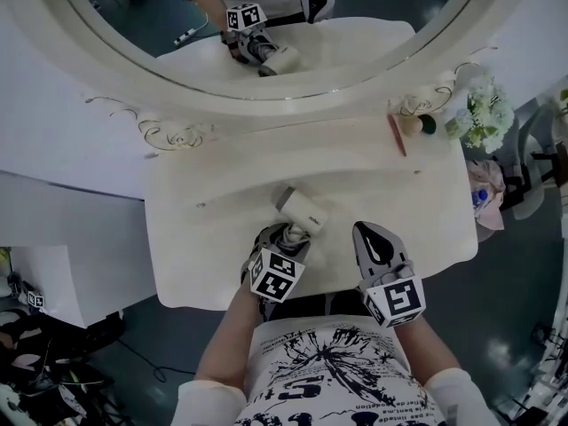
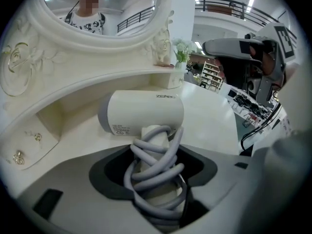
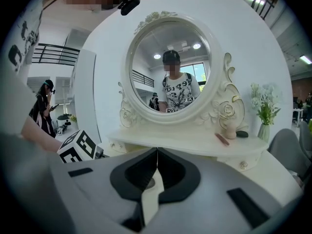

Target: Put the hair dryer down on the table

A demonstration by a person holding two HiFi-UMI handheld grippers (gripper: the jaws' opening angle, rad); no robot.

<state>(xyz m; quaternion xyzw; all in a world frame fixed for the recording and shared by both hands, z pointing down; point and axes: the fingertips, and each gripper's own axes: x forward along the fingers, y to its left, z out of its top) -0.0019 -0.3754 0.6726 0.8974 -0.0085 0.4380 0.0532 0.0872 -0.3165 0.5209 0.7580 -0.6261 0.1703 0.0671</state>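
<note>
Cream table (image 1: pixel 222 176) | hair dryer (image 1: pixel 300 209) near front edge | left gripper (image 1: pixel 286 238) clamping it

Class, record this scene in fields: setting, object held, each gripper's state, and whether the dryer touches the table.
setting: cream dressing table with oval mirror
object held: white hair dryer, grey cord wound round its handle
left gripper: closed on the corded handle
right gripper: shut, empty
dryer touching table: cannot tell
</note>
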